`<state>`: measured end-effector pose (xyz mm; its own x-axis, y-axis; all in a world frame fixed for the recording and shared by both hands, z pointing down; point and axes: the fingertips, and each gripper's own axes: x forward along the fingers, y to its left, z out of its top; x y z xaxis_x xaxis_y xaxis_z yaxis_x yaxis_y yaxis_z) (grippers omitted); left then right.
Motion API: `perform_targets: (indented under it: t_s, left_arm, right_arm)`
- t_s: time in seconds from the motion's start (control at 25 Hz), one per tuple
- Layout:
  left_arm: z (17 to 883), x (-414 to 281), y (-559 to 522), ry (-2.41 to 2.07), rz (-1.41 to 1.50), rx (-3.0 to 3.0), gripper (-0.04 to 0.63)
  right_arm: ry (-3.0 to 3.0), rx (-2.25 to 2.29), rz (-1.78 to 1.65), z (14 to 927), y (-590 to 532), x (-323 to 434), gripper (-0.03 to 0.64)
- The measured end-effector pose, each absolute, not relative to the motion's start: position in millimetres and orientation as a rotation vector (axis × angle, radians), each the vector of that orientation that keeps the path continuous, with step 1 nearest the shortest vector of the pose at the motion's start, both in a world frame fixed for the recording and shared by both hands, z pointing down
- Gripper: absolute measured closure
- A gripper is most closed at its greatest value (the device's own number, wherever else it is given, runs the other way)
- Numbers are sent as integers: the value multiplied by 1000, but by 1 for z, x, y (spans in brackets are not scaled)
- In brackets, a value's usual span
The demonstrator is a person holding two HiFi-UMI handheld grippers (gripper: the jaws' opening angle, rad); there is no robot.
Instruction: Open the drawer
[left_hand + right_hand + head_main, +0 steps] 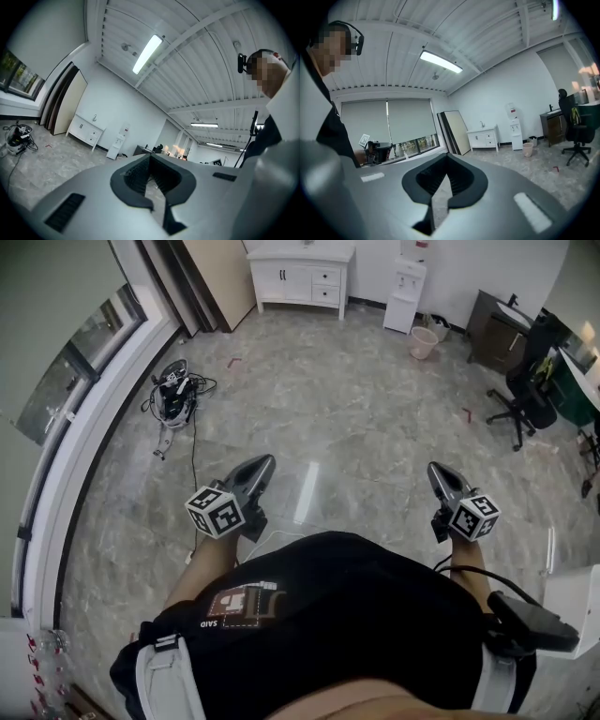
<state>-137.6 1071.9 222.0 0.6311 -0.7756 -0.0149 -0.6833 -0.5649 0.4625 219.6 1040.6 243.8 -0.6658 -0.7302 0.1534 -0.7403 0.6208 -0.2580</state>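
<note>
- Distance is posing the main risk: the white cabinet (298, 277) holding the drawers (325, 285) is standing against the far wall, well apart from both grippers, so nothing is being reached yet.
- Clenched and empty is how the left gripper (265, 463) is showing, with its jaws pressed together on nothing; the right gripper (436, 470) is looking the same.
- Arriving like this, either gripper would likely be bumping a drawer front rather than taking its knob, so the jaws would be needing to part first.
- Two small drawers are sitting one above the other at the cabinet's right end, beside a pair of doors. Grabbing a door handle by mistake is looking like an easy slip.
- Cables around a floor device (174, 395) are lying at the far left near the window, so drifting left could be risking a snag underfoot.
- Just right of the cabinet, the water dispenser (405, 294) is standing where a wide swing could be knocking it.
- Both drawers are sitting shut, hiding whatever is inside.
- Near the dispenser, the pink waste bin (424, 341) is standing open-topped. I cannot tell what it is holding.
</note>
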Motion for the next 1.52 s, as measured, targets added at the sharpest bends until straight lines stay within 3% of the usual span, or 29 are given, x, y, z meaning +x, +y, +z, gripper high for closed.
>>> perform_targets:
  t_s: [0.2,0.4,1.16,1.52]
  left_arm:
    - [226,-81,1019,-1125,-269,2451,603]
    - [237,-81,956,-1129,-256,2436,603]
    - [231,-217,599,-927,-217,2526,603]
    - [249,-227,501,-992,-238,2466,603]
  right_arm:
    - [-2805,1265,480,245,977,261,620]
    - [-2776,1281,522,261,921,270,620]
    - [-2677,1495,495,245,621,131,620]
    - [-2692,1443,548,267,513,130,620]
